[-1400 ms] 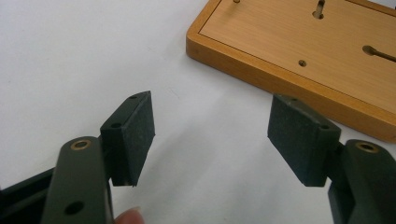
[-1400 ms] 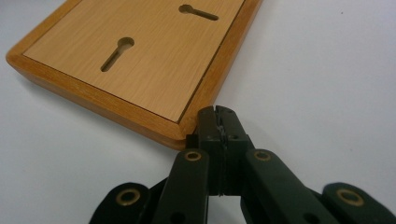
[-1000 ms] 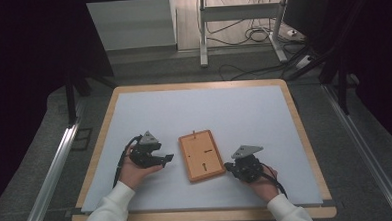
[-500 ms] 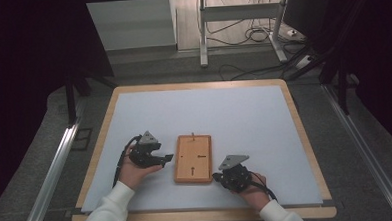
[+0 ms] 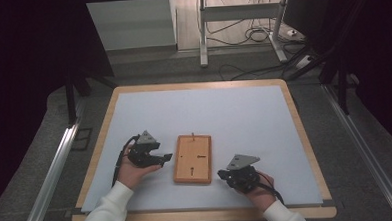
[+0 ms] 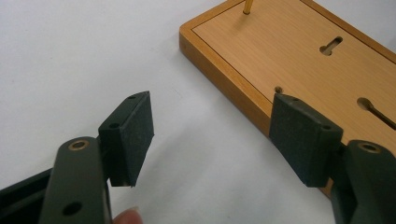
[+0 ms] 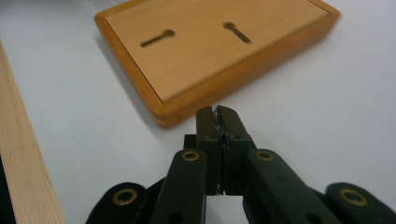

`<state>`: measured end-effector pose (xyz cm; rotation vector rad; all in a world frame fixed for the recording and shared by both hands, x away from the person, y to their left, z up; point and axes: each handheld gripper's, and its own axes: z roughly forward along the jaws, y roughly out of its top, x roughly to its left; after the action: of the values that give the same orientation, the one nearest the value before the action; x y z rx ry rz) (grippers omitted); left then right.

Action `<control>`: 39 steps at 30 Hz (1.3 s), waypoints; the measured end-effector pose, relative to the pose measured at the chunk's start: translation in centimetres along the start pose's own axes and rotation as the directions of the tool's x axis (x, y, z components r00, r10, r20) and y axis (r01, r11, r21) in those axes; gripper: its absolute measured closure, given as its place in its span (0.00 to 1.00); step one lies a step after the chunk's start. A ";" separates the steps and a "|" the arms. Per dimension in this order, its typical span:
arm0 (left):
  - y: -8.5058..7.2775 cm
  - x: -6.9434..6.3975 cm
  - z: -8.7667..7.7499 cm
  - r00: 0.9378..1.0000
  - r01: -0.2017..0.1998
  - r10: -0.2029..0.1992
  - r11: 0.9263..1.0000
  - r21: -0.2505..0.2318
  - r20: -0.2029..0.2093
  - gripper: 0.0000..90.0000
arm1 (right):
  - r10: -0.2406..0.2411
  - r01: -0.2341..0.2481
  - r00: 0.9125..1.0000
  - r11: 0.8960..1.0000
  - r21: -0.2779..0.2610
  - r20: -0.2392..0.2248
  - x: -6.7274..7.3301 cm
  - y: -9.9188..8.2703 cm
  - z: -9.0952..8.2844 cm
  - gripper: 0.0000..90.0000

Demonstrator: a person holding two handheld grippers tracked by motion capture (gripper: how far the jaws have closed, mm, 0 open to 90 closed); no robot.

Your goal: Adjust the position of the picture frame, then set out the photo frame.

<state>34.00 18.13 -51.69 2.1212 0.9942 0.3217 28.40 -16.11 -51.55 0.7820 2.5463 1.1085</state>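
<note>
Lying flat on the white table surface (image 5: 234, 114), the wooden board (image 5: 192, 159) rests back side up between both grippers, its two keyhole slots (image 7: 158, 38) and a small brass peg (image 6: 247, 6) at one short edge exposed. Left gripper (image 5: 162, 157): jaws wide apart with nothing between them, one pad poised over the board's long edge, the other over bare table. Right gripper (image 5: 222, 175): jaws pressed together on nothing, tips just beside the board's near corner, contact uncertain. Judged progress: early; no grasp or lift made, and the board has yet to be gripped. Hidden: the board's underside and whatever its front face carries; the peg's top is cut off in the left gripper view.
</note>
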 end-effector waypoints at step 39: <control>1.6 -0.5 0.4 0.999 -0.036 0.036 0.998 -0.049 0.000 0.34 | 0.152 -0.146 0.971 0.988 -0.045 0.187 -4.3 -3.4 -3.1 0.30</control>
<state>34.75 16.92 -50.77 2.0968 0.9390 0.3593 29.34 -22.36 -51.88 1.0327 2.3393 1.0584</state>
